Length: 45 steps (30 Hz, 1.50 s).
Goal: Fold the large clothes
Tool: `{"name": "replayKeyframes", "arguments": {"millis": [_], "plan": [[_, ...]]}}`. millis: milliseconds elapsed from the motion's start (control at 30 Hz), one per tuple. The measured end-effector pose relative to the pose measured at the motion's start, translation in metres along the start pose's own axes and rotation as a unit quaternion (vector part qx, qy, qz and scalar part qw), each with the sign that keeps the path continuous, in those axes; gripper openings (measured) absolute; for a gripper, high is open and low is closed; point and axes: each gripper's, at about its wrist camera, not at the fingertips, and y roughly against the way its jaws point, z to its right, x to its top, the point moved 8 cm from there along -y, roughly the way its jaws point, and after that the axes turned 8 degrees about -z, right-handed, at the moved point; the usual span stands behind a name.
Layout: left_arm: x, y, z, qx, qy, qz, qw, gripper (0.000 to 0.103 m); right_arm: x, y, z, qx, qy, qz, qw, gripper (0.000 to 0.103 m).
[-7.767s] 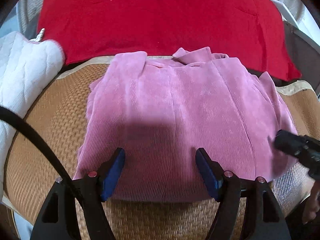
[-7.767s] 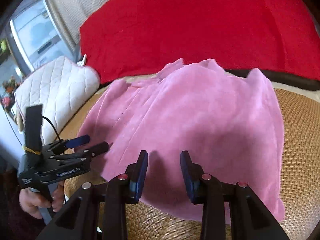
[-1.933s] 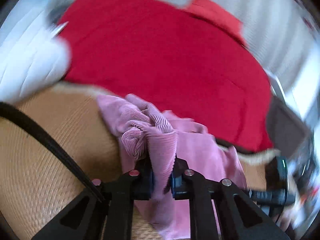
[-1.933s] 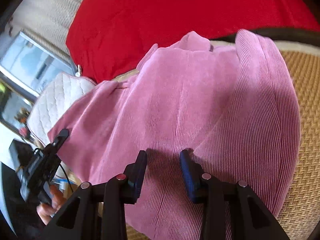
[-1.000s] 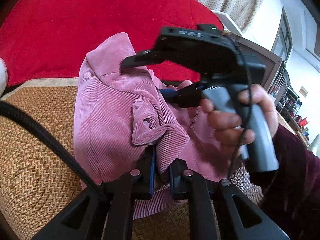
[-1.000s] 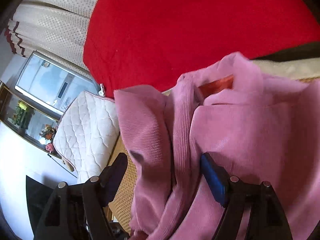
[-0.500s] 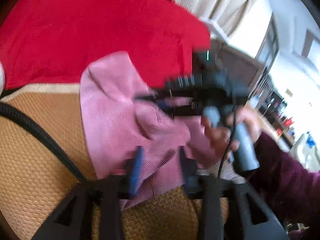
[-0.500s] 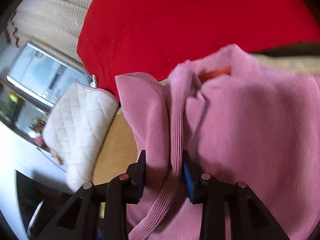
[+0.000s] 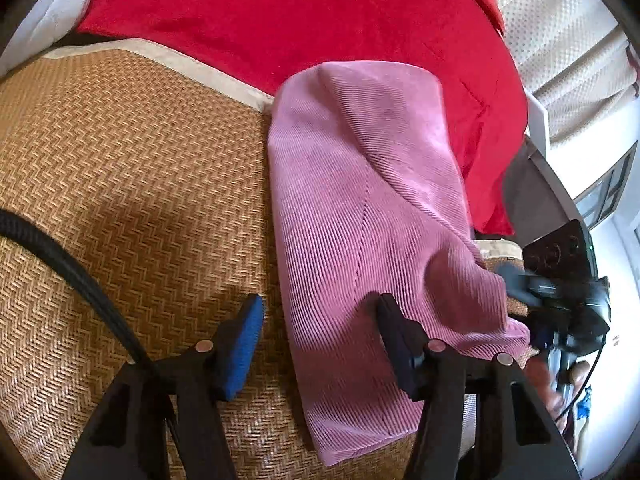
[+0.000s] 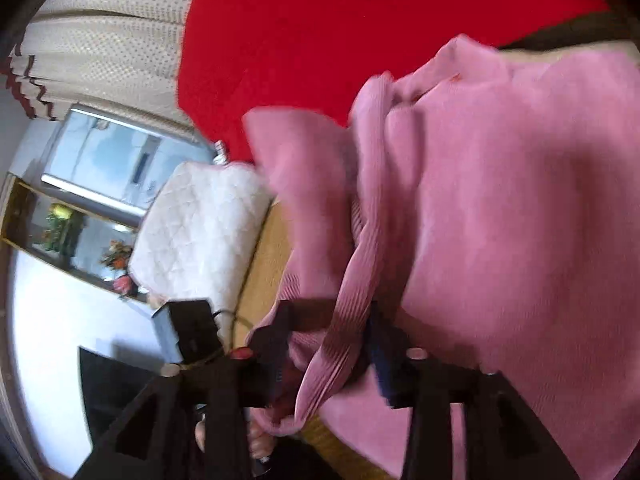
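A pink corduroy garment (image 9: 360, 216) lies folded into a long narrow strip on the woven mat (image 9: 120, 168). My left gripper (image 9: 320, 344) is open and empty, with the near left edge of the garment between its fingers. In the right wrist view, which is blurred, my right gripper (image 10: 332, 352) is shut on a bunched ribbed fold of the garment (image 10: 500, 208) at its left edge. The right gripper also shows in the left wrist view (image 9: 560, 292), at the garment's right side.
A red blanket (image 9: 280, 12) lies along the mat's far edge. A white quilted cushion (image 10: 200, 224) sits left of the mat, with curtains and a window behind it. A black cable (image 9: 80, 272) crosses the mat at the near left.
My left gripper has opened and let go of the garment. My right gripper has closed on a fold of it. The garment now lies as a narrow strip.
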Motion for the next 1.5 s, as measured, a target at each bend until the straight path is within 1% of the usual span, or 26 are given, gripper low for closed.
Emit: {"name": "replayKeyframes", "arguments": {"millis": [33, 133, 167, 200, 233, 267, 300, 400, 500, 567, 700, 767, 800, 833, 867, 933, 1000, 1067, 1100, 1167, 1233, 1300, 1367, 1400, 1433, 1500], "plan": [[0.0, -0.002, 0.001, -0.001, 0.002, -0.001, 1.0, 0.059, -0.002, -0.002, -0.002, 0.011, -0.002, -0.002, 1.0, 0.077], [-0.007, -0.007, 0.002, 0.007, -0.005, -0.002, 1.0, 0.059, -0.003, -0.011, -0.017, 0.002, 0.022, 0.013, 1.0, 0.077], [-0.009, -0.008, 0.004, 0.008, -0.007, -0.002, 0.9999, 0.059, -0.003, -0.015, -0.019, -0.007, 0.027, 0.018, 0.999, 0.074], [-0.012, -0.01, 0.007, 0.009, -0.01, -0.002, 0.9999, 0.059, -0.002, -0.021, -0.019, -0.023, 0.029, 0.018, 0.999, 0.069], [-0.015, -0.011, 0.009, 0.012, -0.013, -0.003, 0.9998, 0.059, -0.001, -0.026, -0.017, -0.047, 0.035, 0.014, 0.998, 0.049], [-0.017, -0.015, 0.011, 0.015, -0.013, -0.004, 0.9998, 0.059, -0.002, -0.033, -0.015, -0.073, 0.043, 0.01, 0.996, 0.037], [-0.017, -0.014, 0.013, 0.009, -0.009, -0.002, 0.9999, 0.059, -0.002, -0.034, -0.012, -0.096, 0.052, 0.012, 0.994, 0.035], [-0.018, -0.007, 0.026, -0.016, -0.013, 0.01, 0.9997, 0.053, -0.003, -0.021, -0.023, -0.09, 0.057, 0.037, 0.994, 0.028], [-0.014, 0.006, 0.061, -0.027, -0.048, 0.035, 0.9979, 0.052, -0.007, 0.004, -0.049, -0.088, 0.084, 0.075, 0.99, 0.025], [-0.01, 0.015, 0.099, -0.04, -0.082, 0.058, 0.9942, 0.052, -0.009, 0.032, -0.069, -0.083, 0.101, 0.114, 0.985, 0.025], [-0.007, 0.013, 0.179, -0.058, -0.17, 0.086, 0.9799, 0.053, -0.017, 0.112, -0.076, -0.054, 0.104, 0.199, 0.973, 0.025], [-0.01, -0.011, 0.207, -0.055, -0.211, 0.072, 0.9734, 0.056, -0.028, 0.151, -0.057, -0.063, 0.088, 0.24, 0.965, 0.025], [-0.017, -0.031, 0.213, -0.033, -0.225, 0.054, 0.9723, 0.059, -0.032, 0.161, -0.044, -0.075, 0.071, 0.249, 0.963, 0.025], [-0.017, -0.053, 0.21, -0.015, -0.228, 0.033, 0.973, 0.059, -0.034, 0.167, -0.025, -0.084, 0.048, 0.252, 0.963, 0.025], [-0.022, -0.071, 0.205, -0.001, -0.226, 0.01, 0.9742, 0.059, -0.036, 0.17, 0.001, -0.091, 0.017, 0.246, 0.965, 0.024], [-0.03, -0.097, 0.193, 0.027, -0.222, -0.023, 0.9743, 0.059, -0.044, 0.151, 0.068, -0.106, -0.056, 0.193, 0.974, 0.024], [-0.036, -0.106, 0.192, 0.05, -0.253, -0.023, 0.9658, 0.059, -0.051, 0.119, 0.109, -0.112, -0.109, 0.135, 0.978, 0.024], [-0.045, -0.107, 0.199, 0.082, -0.289, -0.012, 0.9538, 0.059, -0.053, 0.11, 0.116, -0.12, -0.094, 0.13, 0.98, 0.024], [-0.048, -0.107, 0.202, 0.087, -0.296, -0.006, 0.951, 0.059, -0.053, 0.113, 0.111, -0.129, -0.087, 0.128, 0.979, 0.024], [-0.048, -0.104, 0.202, 0.079, -0.293, -0.005, 0.9529, 0.059, -0.055, 0.109, 0.104, -0.129, -0.087, 0.128, 0.979, 0.024], [-0.048, -0.092, 0.2, 0.062, -0.275, -0.004, 0.9594, 0.059, -0.059, 0.108, 0.111, -0.113, -0.106, 0.125, 0.98, 0.024], [-0.038, -0.081, 0.195, 0.056, -0.264, 0.006, 0.9628, 0.059, -0.065, 0.116, 0.116, -0.111, -0.107, 0.121, 0.981, 0.024], [-0.032, -0.082, 0.185, 0.072, -0.258, 0.006, 0.9634, 0.059, -0.072, 0.122, 0.122, -0.114, -0.106, 0.115, 0.981, 0.024], [-0.033, -0.091, 0.179, 0.091, -0.259, -0.006, 0.9615, 0.059, -0.073, 0.123, 0.125, -0.111, -0.109, 0.113, 0.981, 0.024], [-0.04, -0.107, 0.173, 0.126, -0.279, -0.02, 0.9518, 0.059, -0.076, 0.128, 0.129, -0.111, -0.108, 0.113, 0.981, 0.025], [-0.045, -0.12, 0.175, 0.177, -0.325, 0.0, 0.929, 0.061, -0.077, 0.124, 0.132, -0.132, -0.095, 0.111, 0.98, 0.025]]}}
